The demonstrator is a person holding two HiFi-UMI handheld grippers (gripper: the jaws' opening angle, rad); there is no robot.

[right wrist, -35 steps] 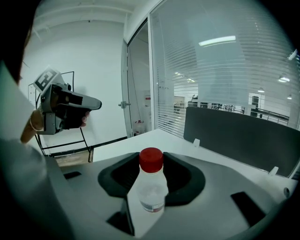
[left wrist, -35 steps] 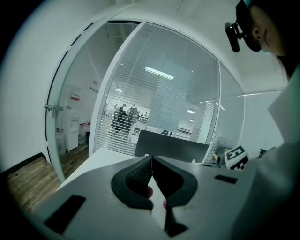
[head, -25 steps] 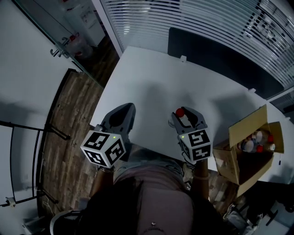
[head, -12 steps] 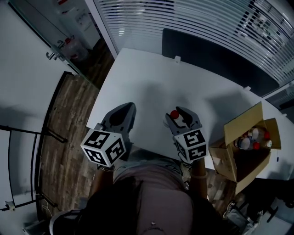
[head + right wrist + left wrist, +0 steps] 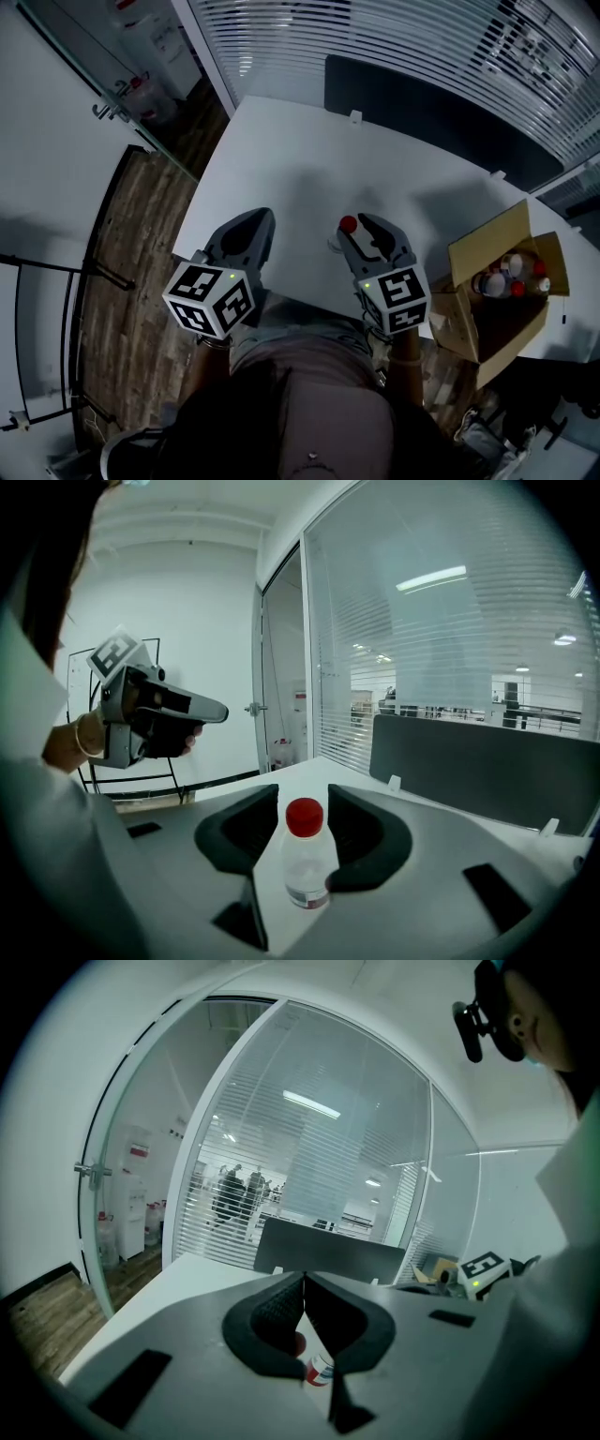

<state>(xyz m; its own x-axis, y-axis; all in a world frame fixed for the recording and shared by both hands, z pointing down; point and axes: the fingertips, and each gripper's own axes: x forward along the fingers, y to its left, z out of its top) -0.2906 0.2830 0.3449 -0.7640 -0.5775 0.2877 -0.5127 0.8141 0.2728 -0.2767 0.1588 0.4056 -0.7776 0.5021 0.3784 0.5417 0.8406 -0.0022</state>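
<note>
- Right gripper (image 5: 302,791): jaws stand apart. A bottle (image 5: 306,860) stands upright between them on the white table (image 5: 281,150), near its front edge. There is a gap on either side of the red cap (image 5: 304,817). Contact between the pads and the lower body cannot be confirmed.
- Bottle: small, clear plastic, with a label band near the base. It is judged light and thin-walled, so the body is likely to dent under a hard squeeze, and its smooth wall may slip. The best place to take hold is the straight body below the shoulder — not the cap, which is narrow and may turn.
- Left gripper (image 5: 304,1277): jaws closed tip to tip, nothing between them. It is held over the table's front edge, to the left of the bottle and apart from it.
- Cardboard box (image 5: 492,246): open, at the table's right end, holding more red-capped bottles (image 5: 511,278).
- Far edge: a dark partition panel (image 5: 469,761) — behind it, a glass wall (image 5: 422,621) with blinds.
</note>
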